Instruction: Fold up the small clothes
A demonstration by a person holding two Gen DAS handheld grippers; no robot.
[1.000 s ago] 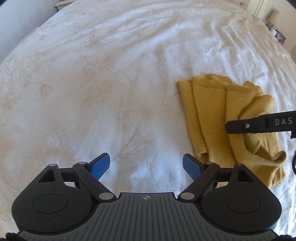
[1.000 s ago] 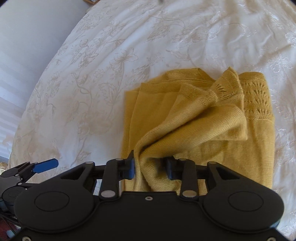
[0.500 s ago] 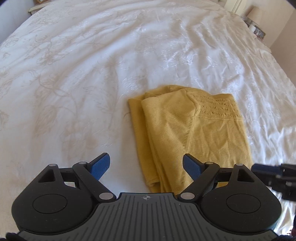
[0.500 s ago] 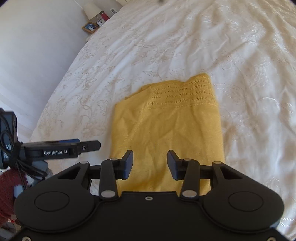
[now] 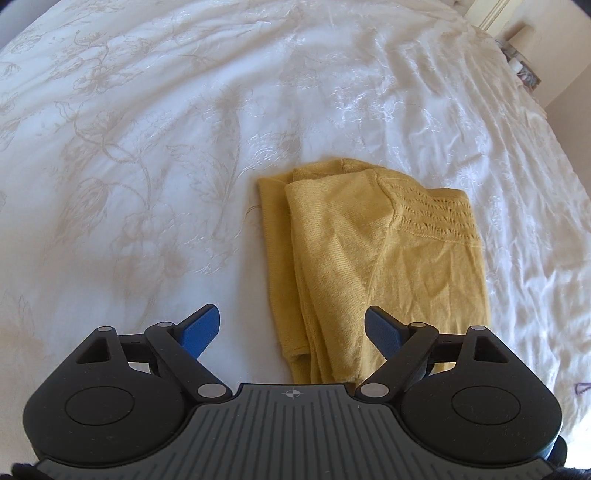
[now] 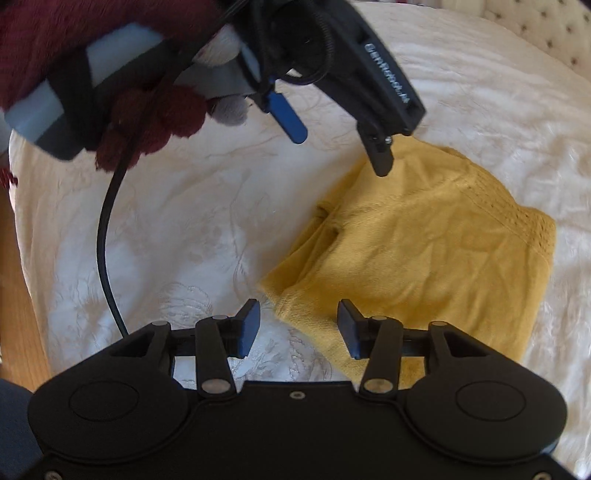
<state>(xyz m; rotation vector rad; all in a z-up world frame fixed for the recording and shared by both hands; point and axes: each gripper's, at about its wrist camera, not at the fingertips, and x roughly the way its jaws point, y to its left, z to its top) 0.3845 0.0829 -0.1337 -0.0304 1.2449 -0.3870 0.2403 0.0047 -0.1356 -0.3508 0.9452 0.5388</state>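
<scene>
A mustard-yellow knit garment [image 5: 373,266] lies folded into a rough rectangle on the white embroidered bedspread [image 5: 147,147]. It also shows in the right wrist view [image 6: 424,266]. My left gripper [image 5: 291,328] is open and empty, its blue pads standing above the garment's near edge. My right gripper [image 6: 298,326] is open and empty over a near corner of the garment. In the right wrist view the left gripper [image 6: 340,144] hangs above the garment's far side, held by a hand in a dark red glove [image 6: 147,110].
A black cable [image 6: 105,236] hangs from the left gripper across the bedspread. A bedside table with small items [image 5: 521,62] stands at the far right. A wooden floor [image 6: 22,295] shows past the bed's left edge. A tufted headboard [image 6: 535,22] is at the top right.
A second ago my right gripper was shut on a lifted fold of the garment; it has let go and pulled back. The garment now lies flat. My left gripper moved over it.
</scene>
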